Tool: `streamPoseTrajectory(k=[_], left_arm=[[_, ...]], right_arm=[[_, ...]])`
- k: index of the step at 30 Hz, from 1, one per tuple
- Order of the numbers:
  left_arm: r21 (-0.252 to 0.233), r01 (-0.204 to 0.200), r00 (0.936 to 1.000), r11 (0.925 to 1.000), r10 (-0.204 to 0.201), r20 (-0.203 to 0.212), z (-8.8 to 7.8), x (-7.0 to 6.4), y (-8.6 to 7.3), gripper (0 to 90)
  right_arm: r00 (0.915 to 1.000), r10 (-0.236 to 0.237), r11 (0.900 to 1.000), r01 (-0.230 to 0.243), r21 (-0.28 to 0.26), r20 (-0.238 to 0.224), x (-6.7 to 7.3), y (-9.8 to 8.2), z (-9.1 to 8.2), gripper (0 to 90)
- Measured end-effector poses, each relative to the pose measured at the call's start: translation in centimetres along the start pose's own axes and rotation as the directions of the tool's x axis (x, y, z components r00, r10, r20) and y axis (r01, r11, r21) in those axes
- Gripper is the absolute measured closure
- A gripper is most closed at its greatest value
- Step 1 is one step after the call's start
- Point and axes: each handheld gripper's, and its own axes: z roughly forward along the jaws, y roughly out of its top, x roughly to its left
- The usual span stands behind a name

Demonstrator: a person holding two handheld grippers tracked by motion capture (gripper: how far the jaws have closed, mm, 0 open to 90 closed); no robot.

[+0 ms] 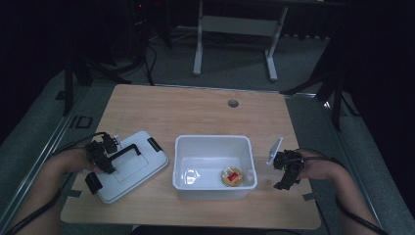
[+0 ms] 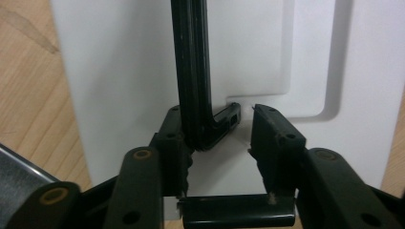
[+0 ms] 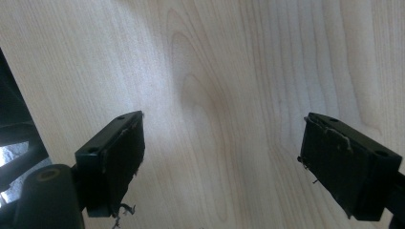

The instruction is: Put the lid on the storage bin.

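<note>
A white lid [image 1: 139,171] lies flat on the wooden table at the left, with a black handle [image 1: 125,151] on top. My left gripper [image 1: 101,157] reaches over the lid's left end. In the left gripper view the handle's bent corner [image 2: 196,95] stands between the jaws of the left gripper [image 2: 217,126]; the left pad touches it and the right pad is a little apart. Beside it is an open white bin [image 1: 213,140] holding a small round yellow and red thing [image 1: 232,176]. To the bin's right, my right gripper [image 1: 288,172] [image 3: 222,157] is open over bare wood.
The table [image 1: 195,112] has a round cable hole [image 1: 233,103] near its far edge. Black clips [image 1: 93,182] sit at the lid's ends. Behind the table stand a white desk frame [image 1: 235,29] and dark tripod stands on the floor.
</note>
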Motion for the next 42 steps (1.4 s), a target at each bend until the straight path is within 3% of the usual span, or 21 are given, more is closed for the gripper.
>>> streamPoseTrajectory(k=[4,9,13,19,23,29,34,42], left_arm=[[0.015,0.031,0.9993,0.9994,-0.032,0.019,0.0,0.1,0.2,70.2],[0.046,0.022,0.9988,0.9987,-0.024,0.043,0.1,-0.3,0.7,82.3],[0.052,0.05,0.9968,0.9974,-0.053,0.06,0.1,-0.1,0.7,83.0],[0.013,0.07,0.9922,0.9975,-0.071,0.103,0.0,0.4,0.1,83.4],[-0.007,0.064,0.9919,0.9979,-0.063,0.11,-0.1,0.7,-0.5,83.6],[-0.033,0.047,0.994,0.9984,-0.043,0.1,-2.2,0.5,-1.4,83.6],[-0.023,0.017,0.9968,0.9996,-0.015,0.079,-4.5,0.0,-2.1,83.6],[-0.047,-0.004,0.9968,0.9989,0.008,0.079,-7.7,-0.7,-2.8,83.6]], right_arm=[[1.0,-0.001,1.0,0.001,0.014,-0.004,0.2,0.0,0.1,15.0],[0.9999,-0.008,1.0,0.008,0.015,-0.008,0.2,0.2,0.3,15.1],[0.9993,-0.02,1.0,0.02,0.022,-0.03,0.2,0.5,0.9,15.1],[0.9991,-0.024,0.999,0.025,0.02,-0.036,0.0,0.5,1.2,15.1],[0.9993,-0.017,1.0,0.018,0.02,-0.034,0.0,0.4,1.1,15.1],[0.9995,-0.012,1.0,0.012,0.014,-0.03,0.0,0.2,1.0,15.1],[0.9996,-0.004,1.0,0.004,0.016,-0.027,0.1,0.0,0.8,15.1],[0.9998,-0.008,1.0,0.008,0.014,-0.018,0.0,0.1,0.3,15.1]])
